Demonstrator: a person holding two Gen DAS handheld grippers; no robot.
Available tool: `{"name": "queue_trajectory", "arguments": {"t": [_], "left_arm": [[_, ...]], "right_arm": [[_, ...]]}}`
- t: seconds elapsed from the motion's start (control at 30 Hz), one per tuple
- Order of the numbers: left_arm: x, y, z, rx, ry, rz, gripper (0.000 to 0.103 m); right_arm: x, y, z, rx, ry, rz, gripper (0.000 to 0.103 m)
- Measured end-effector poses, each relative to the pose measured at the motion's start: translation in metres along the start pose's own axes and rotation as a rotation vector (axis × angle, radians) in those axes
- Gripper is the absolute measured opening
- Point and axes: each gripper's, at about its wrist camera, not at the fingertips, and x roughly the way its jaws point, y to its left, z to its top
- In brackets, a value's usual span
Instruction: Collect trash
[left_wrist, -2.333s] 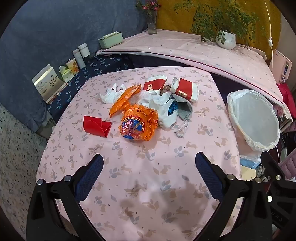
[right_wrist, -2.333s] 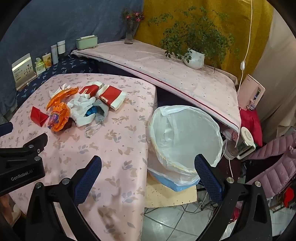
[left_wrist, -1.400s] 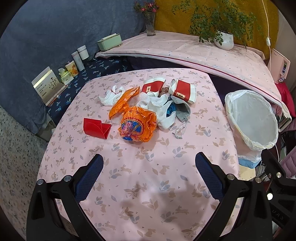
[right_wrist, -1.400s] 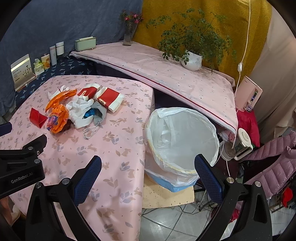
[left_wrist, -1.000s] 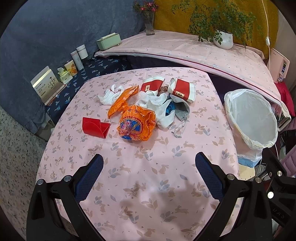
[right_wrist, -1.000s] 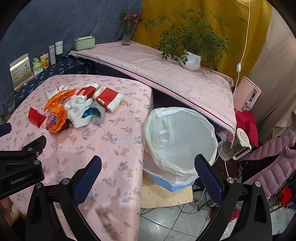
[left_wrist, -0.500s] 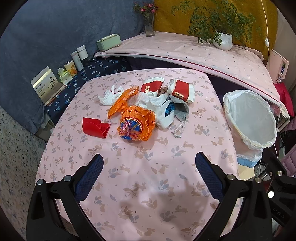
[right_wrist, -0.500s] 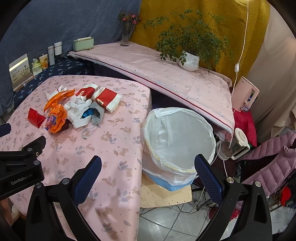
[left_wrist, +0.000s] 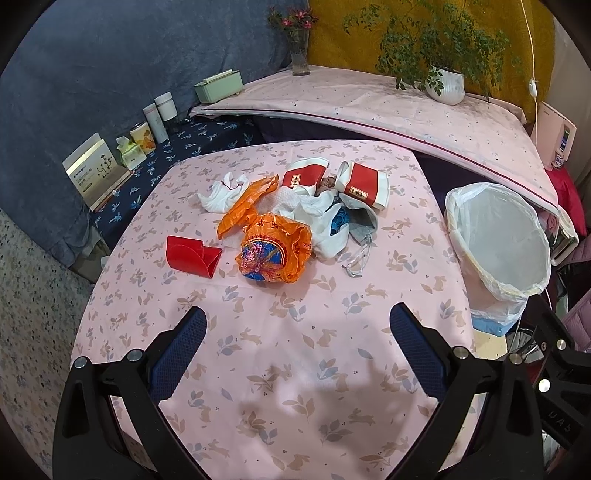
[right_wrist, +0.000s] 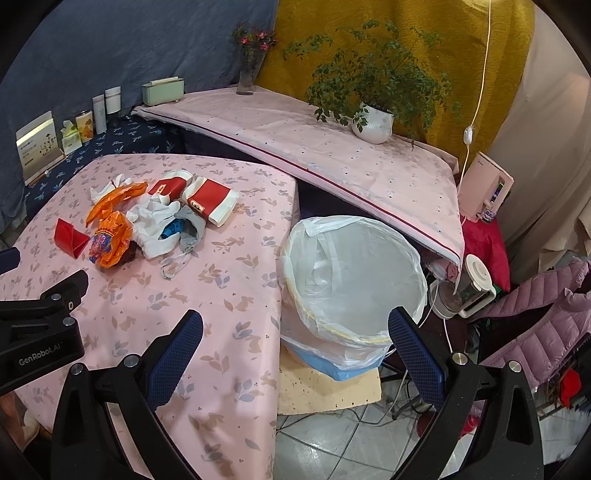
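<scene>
nothing picked yet: left tongs (left_wrist: 295, 339) and right tongs (right_wrist: 295, 338) both gape wide and empty. trash pile (left_wrist: 280, 225) sits mid-frame on the tabletop (left_wrist: 295, 369), bin (right_wrist: 354, 280) beside its edge. next, probably reach for the orange bag (left_wrist: 275, 253).

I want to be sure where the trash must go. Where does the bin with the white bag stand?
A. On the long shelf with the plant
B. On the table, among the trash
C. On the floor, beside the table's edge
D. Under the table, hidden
C: the bin stands low beside the table, on tiled floor, apart from the trash pile.
</scene>
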Motion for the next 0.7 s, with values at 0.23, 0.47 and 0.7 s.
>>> {"name": "queue_trajectory", "arguments": {"t": [0.23, 0.47, 0.7], "left_arm": [[-0.0025, 0.0011, -0.0011, -0.002, -0.005, -0.003, 0.095], [-0.0031, 0.0001, -0.0016, 0.000, -0.013, 0.004, 0.095], [-0.0031, -0.0032, -0.0035, 0.009, -0.018, 0.004, 0.095]], "right_arm": [[0.0000, -0.0005, -0.0001, 0.000, -0.001, 0.000, 0.096], [-0.0007, -0.0015, -0.0005, 0.004, -0.002, -0.003, 0.096], [-0.0021, -0.0013, -0.0011, 0.005, -0.004, -0.003, 0.096]]}}
